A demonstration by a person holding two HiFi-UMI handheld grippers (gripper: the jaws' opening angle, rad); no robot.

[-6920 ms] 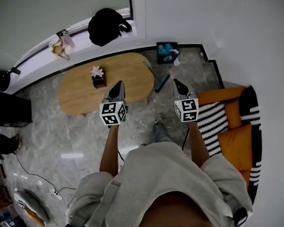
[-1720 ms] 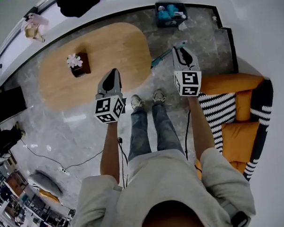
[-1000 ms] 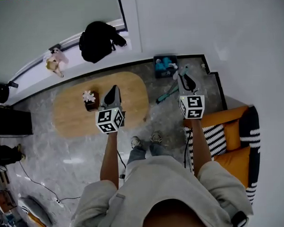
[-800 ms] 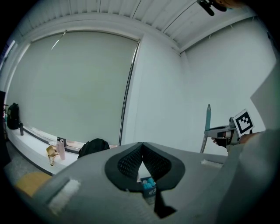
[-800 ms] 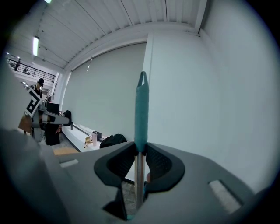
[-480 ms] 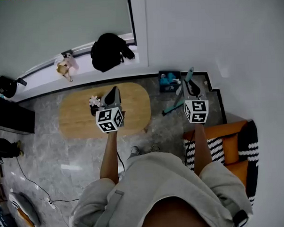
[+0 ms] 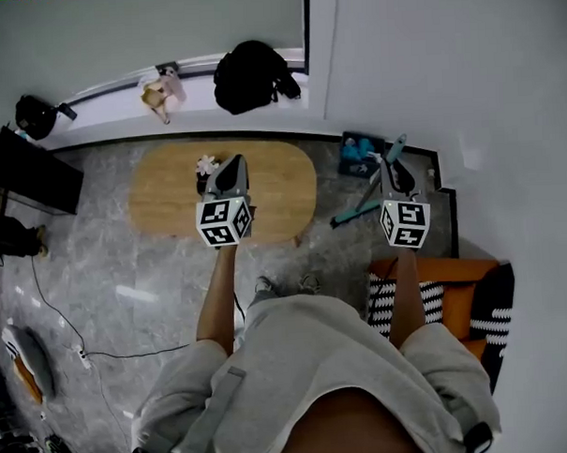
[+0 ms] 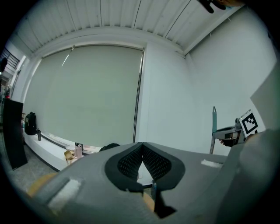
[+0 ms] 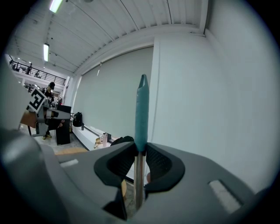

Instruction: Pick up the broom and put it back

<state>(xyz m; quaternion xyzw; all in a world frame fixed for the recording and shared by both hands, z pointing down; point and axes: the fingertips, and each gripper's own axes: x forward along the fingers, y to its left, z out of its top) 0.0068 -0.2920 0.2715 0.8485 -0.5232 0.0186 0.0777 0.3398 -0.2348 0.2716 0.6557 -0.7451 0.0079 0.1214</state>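
Right tool (image 9: 139, 159): clamped on the metal shaft of the teal-gripped broom (image 9: 141, 109), just under the grip.
Left tool (image 8: 142, 153): jaws together, nothing between.
Broom axis: near upright by the white wall (image 7: 398, 56), grip tip up.
Doing it well: probably keep it vertical and rest its head down before loosening.

the person wears a pale grey short-sleeved t-shirt (image 7: 317, 360) with a grey strap (image 7: 212, 416) over the left shoulder and light shoes (image 7: 264, 286), and the grey left gripper (image 7: 234, 161) and right gripper (image 7: 391, 163) each carry a cube (image 7: 225, 221) of black-and-white square markers and black mesh-textured pads (image 8: 129, 162).
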